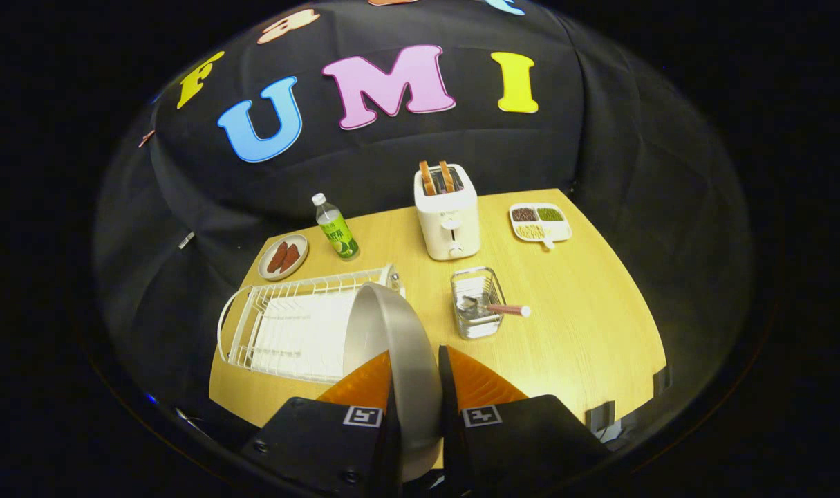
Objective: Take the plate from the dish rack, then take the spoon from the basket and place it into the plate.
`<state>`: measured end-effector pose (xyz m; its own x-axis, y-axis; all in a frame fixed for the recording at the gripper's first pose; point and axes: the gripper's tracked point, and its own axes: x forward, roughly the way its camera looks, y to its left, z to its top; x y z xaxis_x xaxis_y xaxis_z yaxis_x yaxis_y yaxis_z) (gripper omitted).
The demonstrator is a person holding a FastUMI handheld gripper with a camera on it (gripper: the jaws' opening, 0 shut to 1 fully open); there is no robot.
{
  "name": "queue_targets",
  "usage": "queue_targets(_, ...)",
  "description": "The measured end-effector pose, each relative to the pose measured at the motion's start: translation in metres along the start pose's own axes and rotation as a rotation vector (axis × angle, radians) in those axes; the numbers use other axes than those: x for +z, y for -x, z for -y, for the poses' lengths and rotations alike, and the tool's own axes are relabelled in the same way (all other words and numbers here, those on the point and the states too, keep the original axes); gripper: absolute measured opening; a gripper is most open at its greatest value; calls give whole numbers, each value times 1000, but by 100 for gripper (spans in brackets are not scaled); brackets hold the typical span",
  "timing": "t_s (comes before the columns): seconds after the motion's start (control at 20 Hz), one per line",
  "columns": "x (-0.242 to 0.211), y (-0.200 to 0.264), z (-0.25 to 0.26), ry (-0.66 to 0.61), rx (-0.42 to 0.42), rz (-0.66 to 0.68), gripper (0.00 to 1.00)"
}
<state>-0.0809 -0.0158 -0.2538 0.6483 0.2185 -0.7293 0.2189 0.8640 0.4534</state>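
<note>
Tool (415,387) clamped on the plate (399,332) rim, plate held edge-on between its fingers above the rack (281,325); plate looks stiff, smooth, likely slippery, so grip the rim deep; spoon (492,308) sits in the basket (476,304) just ahead-right.

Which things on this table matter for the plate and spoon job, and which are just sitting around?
Part of the job:
claw, shut on the plate
plate, held on edge between the fingers
dish rack
basket
spoon, lying in the basket

Just lying about:
toaster
bottle
small dish of brown pieces
divided tray
</note>
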Motion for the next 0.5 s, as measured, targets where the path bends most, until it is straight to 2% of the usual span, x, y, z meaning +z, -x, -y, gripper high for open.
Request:
queue_targets(0.25,-65,-13,49,-72,11,-79,27)
queue_targets(0.5,-110,-49,60,-178,67,-150,27)
